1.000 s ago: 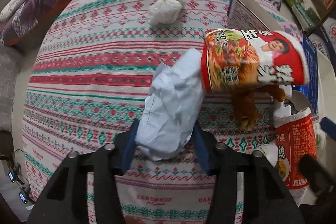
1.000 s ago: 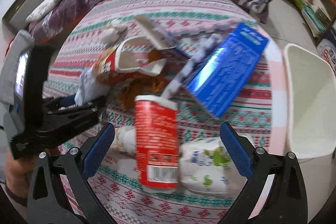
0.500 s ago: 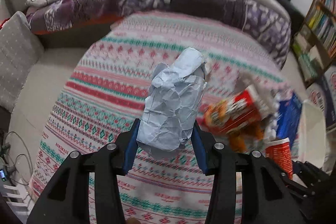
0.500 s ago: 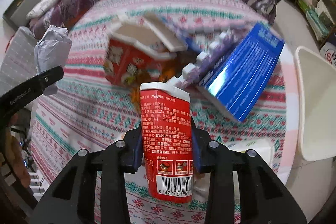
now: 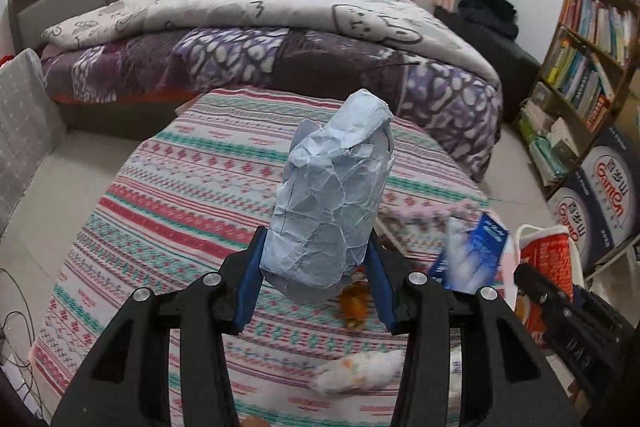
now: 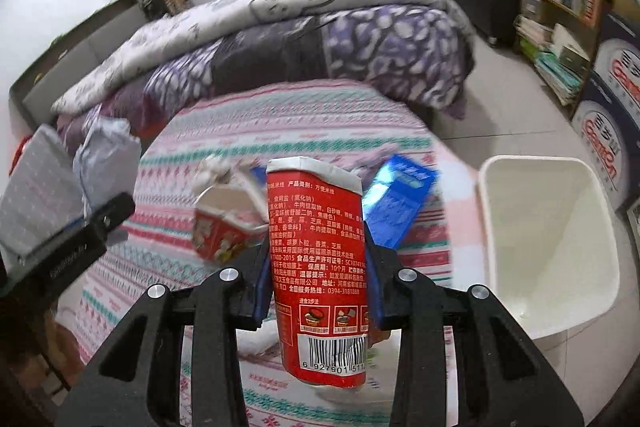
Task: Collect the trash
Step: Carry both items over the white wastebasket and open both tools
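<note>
**Both grippers loaded, bin in reach**

The left gripper is clamped on a crumpled paper wad, its blue pads pressed into the wad's lower sides while most of the wad stands up above the fingers. The right gripper has just closed its jaws, and a red carton now sits between them, pinched across its middle with the torn white top above and the barcode end hanging below.

Both pieces are lifted clear of the patterned table. Left on the cloth are an open red noodle cup, a blue box and a white tissue ball. The white bin stands on the floor just beside the table's right edge, mouth open and apparently empty.

The wad looks very light and soft; it yields under the pads, so a low, deep grip suits it. The carton is likely empty, thin-walled card: light, glossy, and easily crushed. Its flat opposite faces give the surest hold, mid-height as now. The cup's ragged rim would probably fold; its body looks the better place to grasp.
</note>
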